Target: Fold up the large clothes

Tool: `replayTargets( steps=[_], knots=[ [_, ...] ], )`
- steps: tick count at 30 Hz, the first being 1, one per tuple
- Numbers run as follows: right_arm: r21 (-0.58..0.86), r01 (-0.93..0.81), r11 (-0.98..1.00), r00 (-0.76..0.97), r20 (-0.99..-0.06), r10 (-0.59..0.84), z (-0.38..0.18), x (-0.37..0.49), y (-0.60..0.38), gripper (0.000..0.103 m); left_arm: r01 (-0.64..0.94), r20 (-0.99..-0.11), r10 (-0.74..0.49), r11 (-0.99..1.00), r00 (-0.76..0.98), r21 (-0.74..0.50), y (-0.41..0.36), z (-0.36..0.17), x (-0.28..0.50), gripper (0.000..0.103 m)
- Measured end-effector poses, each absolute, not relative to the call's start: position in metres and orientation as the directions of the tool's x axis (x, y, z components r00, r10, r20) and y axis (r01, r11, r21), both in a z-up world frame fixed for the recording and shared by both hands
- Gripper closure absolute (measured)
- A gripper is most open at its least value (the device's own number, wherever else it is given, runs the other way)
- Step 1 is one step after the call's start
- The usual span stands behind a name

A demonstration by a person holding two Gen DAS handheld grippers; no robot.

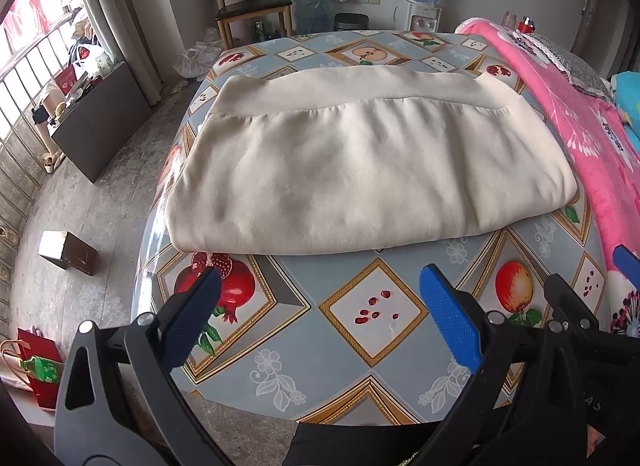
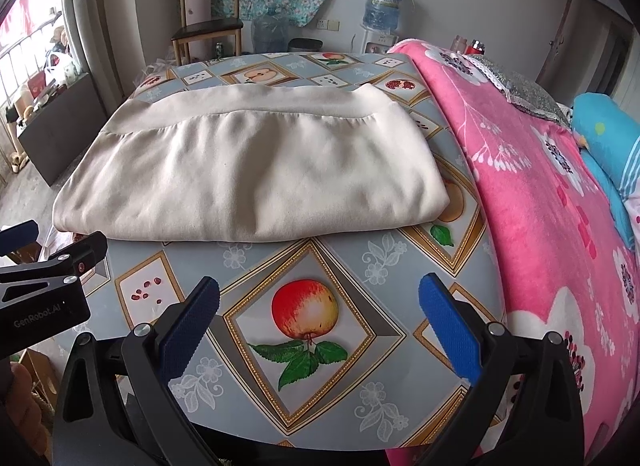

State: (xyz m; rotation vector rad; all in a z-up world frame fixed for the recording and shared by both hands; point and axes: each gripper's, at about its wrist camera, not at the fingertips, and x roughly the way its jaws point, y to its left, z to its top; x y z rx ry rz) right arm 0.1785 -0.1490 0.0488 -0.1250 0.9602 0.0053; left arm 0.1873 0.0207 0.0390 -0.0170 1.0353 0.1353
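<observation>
We hold the left gripper (image 1: 320, 318) and right gripper (image 2: 320, 318) spread and empty, near the folded cream garment (image 1: 360, 169) on the worktop (image 1: 376, 306). It looks almost done; next we'd likely grip its near edge for a last fold.

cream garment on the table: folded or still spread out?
Folded. The cream garment lies as a compact rectangle on the table, with doubled layers at its near edge. Both grippers, left and right, are open, clear of it.

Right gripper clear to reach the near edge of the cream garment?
Probably yes. The right gripper is open and empty, and only bare tablecloth lies between it and the garment. The left gripper sits off to the side.
</observation>
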Motion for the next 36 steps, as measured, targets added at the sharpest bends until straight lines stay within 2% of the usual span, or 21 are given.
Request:
replayTargets(
  steps=[36],
  knots=[
    [-0.100,-0.068,0.993,0.567,-0.823,-0.044,0.0445,0.1824,-0.1490,0.006,-0.116,-0.858,0.109,0.992,0.501,0.058,0.0192,0.0383,0.1900,0.007]
  ],
)
